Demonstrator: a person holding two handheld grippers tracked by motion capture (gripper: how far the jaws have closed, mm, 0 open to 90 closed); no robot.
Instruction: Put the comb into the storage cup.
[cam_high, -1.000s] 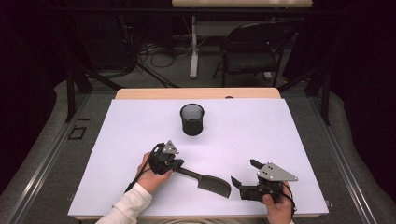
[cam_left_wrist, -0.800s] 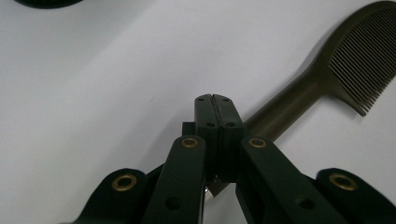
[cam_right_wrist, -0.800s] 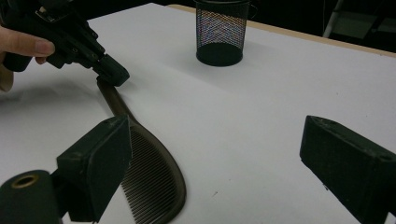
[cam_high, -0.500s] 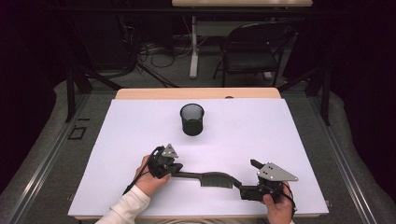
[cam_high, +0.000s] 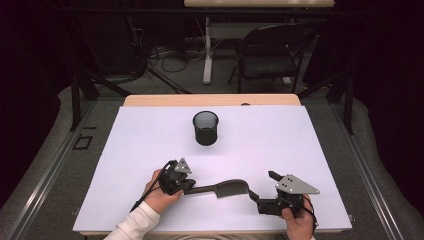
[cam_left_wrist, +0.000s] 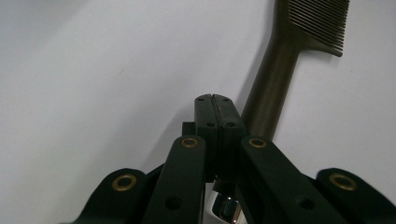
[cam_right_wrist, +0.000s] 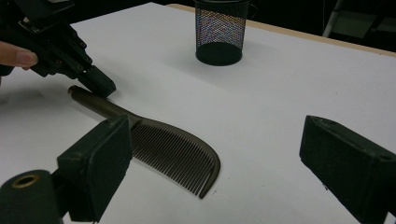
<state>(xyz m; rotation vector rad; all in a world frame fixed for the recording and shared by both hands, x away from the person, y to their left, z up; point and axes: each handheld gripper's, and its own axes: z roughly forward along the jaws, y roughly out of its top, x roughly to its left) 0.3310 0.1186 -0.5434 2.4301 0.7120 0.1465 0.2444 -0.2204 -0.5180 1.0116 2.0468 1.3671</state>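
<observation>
A dark olive comb (cam_high: 225, 189) lies flat on the white table top (cam_high: 300, 145) between my two grippers, its handle toward the left one. My left gripper (cam_high: 192, 187) is shut with nothing between its pads. Its closed tips (cam_left_wrist: 217, 100) sit right beside the comb handle (cam_left_wrist: 268, 93), at the handle's end. From the right gripper view, that left gripper (cam_right_wrist: 102, 86) touches or nearly touches the handle (cam_right_wrist: 93, 103). My right gripper (cam_high: 261, 185) stands open and wide, facing the comb's toothed head (cam_right_wrist: 173, 151), which lies just ahead of its left pad (cam_right_wrist: 100, 163).
A black mesh cup (cam_high: 205, 127) stands upright at the middle of the table, beyond the comb, and it also appears as the mesh cup (cam_right_wrist: 219, 32) ahead of the right jaws. A black chair (cam_high: 272, 55) and cables are on the floor past the table's far edge.
The comb has swung round: its toothed head moved away from the near edge, so it now lies almost level across the table. The left gripper shifted slightly. The right gripper stayed put.
</observation>
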